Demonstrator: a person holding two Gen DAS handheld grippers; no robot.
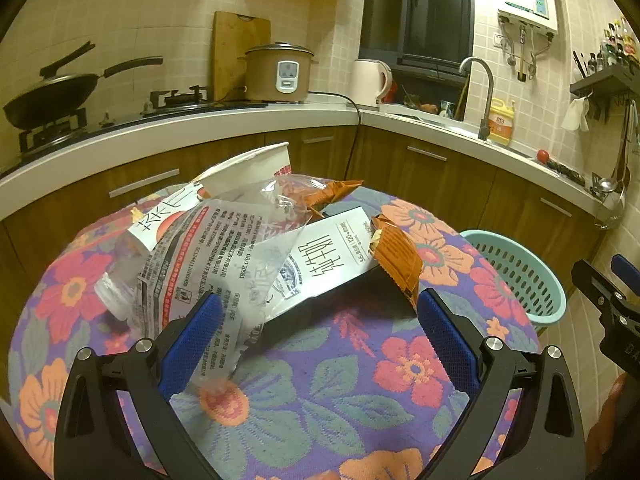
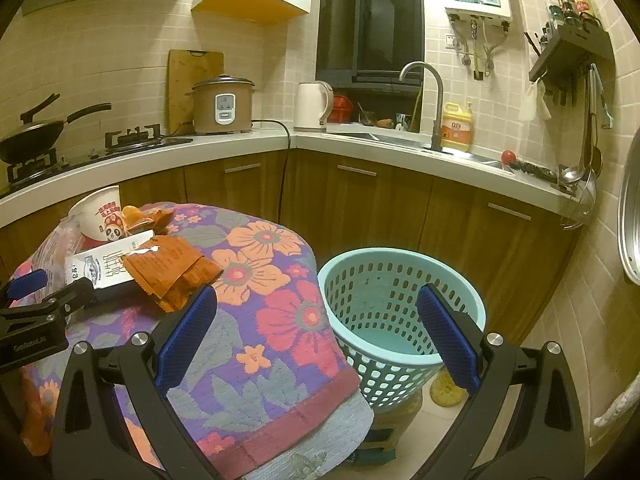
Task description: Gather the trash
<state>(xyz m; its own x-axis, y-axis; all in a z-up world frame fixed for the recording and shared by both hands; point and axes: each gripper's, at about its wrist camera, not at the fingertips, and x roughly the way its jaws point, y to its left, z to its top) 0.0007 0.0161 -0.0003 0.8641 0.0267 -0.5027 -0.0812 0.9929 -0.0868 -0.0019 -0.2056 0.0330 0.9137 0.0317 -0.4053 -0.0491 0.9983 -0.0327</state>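
Observation:
A pile of trash lies on the flowered tablecloth (image 1: 320,380): a clear printed plastic bag (image 1: 208,248), a white milk carton (image 1: 324,260), an orange wrapper (image 1: 400,260), a second orange wrapper (image 1: 328,194) and a paper cup (image 1: 256,168). My left gripper (image 1: 318,332) is open just in front of the pile, its left finger beside the plastic bag. My right gripper (image 2: 316,332) is open and empty, over the table's edge and the teal basket (image 2: 396,312). The orange wrapper (image 2: 172,272), carton (image 2: 104,264) and cup (image 2: 100,216) show in the right wrist view.
The teal perforated basket (image 1: 516,276) stands on a stool right of the table. Kitchen counter behind carries a wok (image 1: 52,96), rice cooker (image 1: 280,72), kettle (image 1: 370,80), sink tap (image 1: 480,92) and yellow detergent bottle (image 1: 502,120).

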